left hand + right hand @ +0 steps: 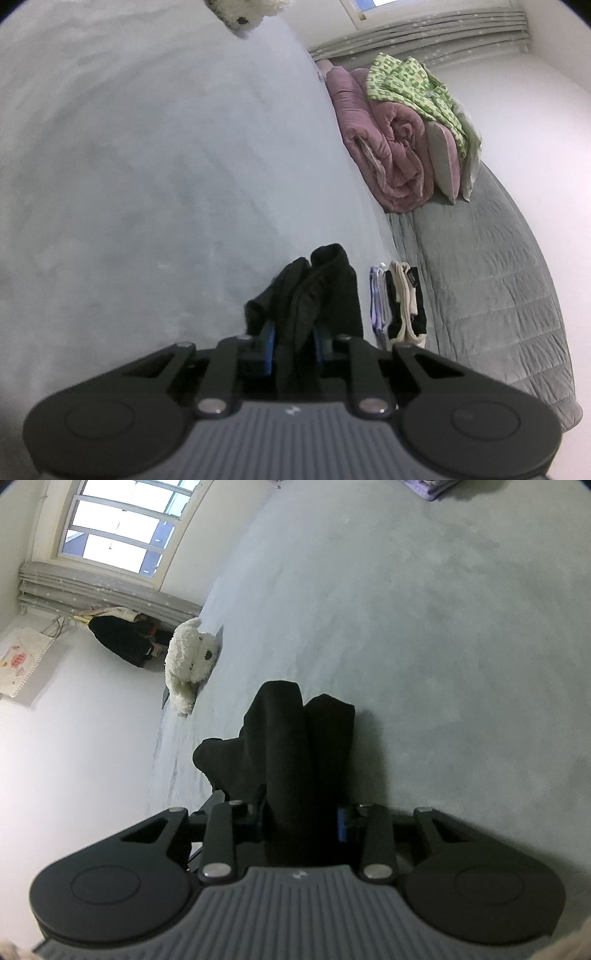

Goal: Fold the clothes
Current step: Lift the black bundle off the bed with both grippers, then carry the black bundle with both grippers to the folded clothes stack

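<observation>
A black garment (pixel 314 295) hangs bunched between the blue-padded fingers of my left gripper (pixel 295 339), which is shut on it above the grey bed surface (pixel 147 166). In the right wrist view the same kind of black cloth (pixel 295 746) is clamped in my right gripper (pixel 301 816), which is shut on it. The cloth covers most of both pairs of fingers. A small stack of folded clothes (pixel 399 302) in white, black and lilac stands just right of the left gripper.
A rolled pink quilt (pixel 384 147) with a green patterned cloth (pixel 413 88) and pillows lies on a grey quilted bedspread (pixel 491 288). A white plush toy (pixel 190 661) sits near the wall. A window (pixel 125 524) and dark clothes (pixel 122 638) are beyond it.
</observation>
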A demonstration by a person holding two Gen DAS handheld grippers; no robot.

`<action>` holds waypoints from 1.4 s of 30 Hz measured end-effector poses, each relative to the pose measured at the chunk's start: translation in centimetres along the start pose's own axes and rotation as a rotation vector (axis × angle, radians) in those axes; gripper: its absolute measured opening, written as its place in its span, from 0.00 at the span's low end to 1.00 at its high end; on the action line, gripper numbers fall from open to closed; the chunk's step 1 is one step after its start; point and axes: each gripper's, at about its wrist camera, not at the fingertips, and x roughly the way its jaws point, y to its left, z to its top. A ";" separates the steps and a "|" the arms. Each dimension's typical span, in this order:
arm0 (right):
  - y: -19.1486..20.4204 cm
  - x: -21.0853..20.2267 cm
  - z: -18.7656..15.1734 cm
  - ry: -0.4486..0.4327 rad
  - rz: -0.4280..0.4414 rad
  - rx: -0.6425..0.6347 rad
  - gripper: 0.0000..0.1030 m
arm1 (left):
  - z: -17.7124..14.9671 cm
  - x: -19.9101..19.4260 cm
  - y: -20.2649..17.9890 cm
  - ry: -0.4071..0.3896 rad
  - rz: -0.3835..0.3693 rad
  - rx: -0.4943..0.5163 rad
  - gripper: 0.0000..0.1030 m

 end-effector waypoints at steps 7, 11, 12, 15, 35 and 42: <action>0.9 -1.1 0.4 -0.015 0.037 -0.014 0.33 | 0.7 0.1 -2.6 -0.002 0.016 0.051 0.17; 1.2 -2.0 0.9 -0.033 0.048 -0.019 0.33 | 1.1 0.3 -4.6 0.005 0.037 0.078 0.17; 1.3 -2.2 1.0 -0.036 0.050 -0.017 0.33 | 1.1 0.4 -5.1 0.008 0.043 0.086 0.17; 1.4 -3.1 1.6 -0.055 0.056 -0.012 0.33 | 1.2 0.6 -6.7 0.017 0.057 0.111 0.17; 4.3 -8.0 8.9 -0.222 0.047 -0.076 0.32 | 0.7 6.9 -15.7 0.115 -0.017 0.159 0.17; 4.0 -10.7 14.9 -0.315 0.012 -0.105 0.32 | 0.3 12.7 -21.2 0.141 -0.086 0.189 0.17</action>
